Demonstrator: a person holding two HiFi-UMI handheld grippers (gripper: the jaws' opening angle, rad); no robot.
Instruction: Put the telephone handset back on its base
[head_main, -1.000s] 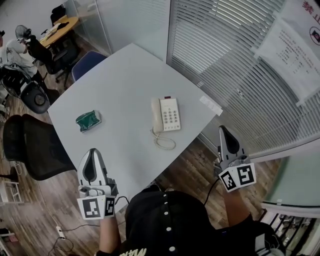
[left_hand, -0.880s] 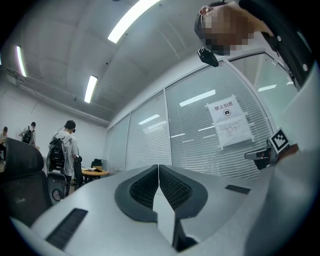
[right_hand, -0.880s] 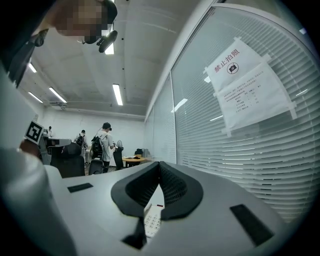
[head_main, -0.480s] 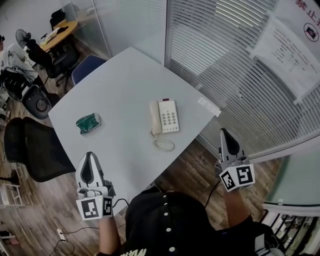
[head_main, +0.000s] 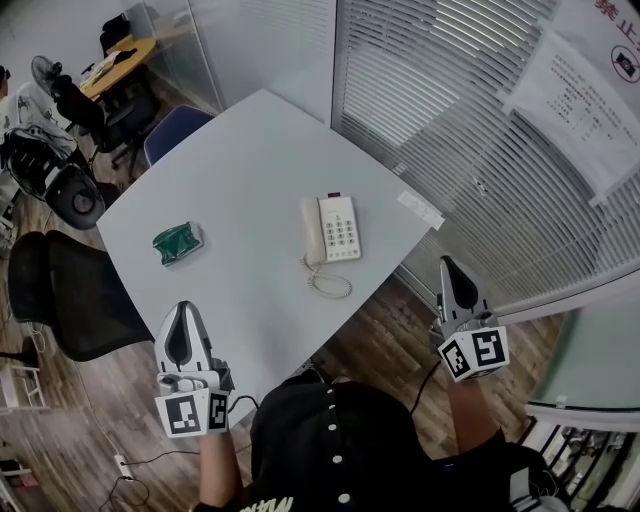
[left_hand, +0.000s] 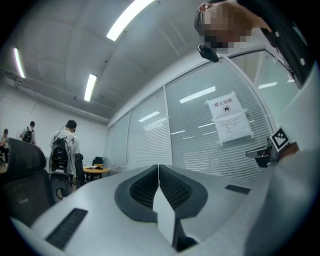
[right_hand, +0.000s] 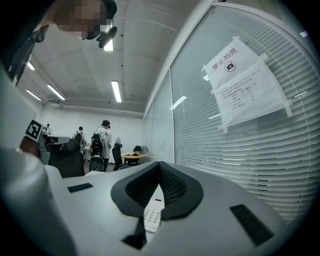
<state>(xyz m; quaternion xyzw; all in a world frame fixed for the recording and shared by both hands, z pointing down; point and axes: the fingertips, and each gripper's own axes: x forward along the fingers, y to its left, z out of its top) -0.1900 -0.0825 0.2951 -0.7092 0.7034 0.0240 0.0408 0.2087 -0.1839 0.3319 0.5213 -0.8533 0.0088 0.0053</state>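
Observation:
A cream telephone (head_main: 338, 230) lies near the right front edge of the white table (head_main: 250, 150). Its handset (head_main: 312, 232) lies along the left side of the base, and a coiled cord (head_main: 328, 284) loops in front of it. My left gripper (head_main: 183, 304) hovers shut off the table's near corner, with nothing between its jaws (left_hand: 158, 168). My right gripper (head_main: 446, 261) is also shut and empty, held over the floor to the right of the table. In the right gripper view the telephone (right_hand: 152, 215) shows low beyond the closed tips (right_hand: 160, 165).
A green packet (head_main: 177, 242) lies on the table's left part. A black office chair (head_main: 70, 290) stands at the left and a blue chair (head_main: 175, 125) at the far side. A glass wall with blinds (head_main: 470, 140) and a paper notice (head_main: 590, 90) runs along the right. People (right_hand: 102, 142) stand far off.
Only the head view has shifted slightly. Both grippers stay shut in place, and the telephone has not moved.

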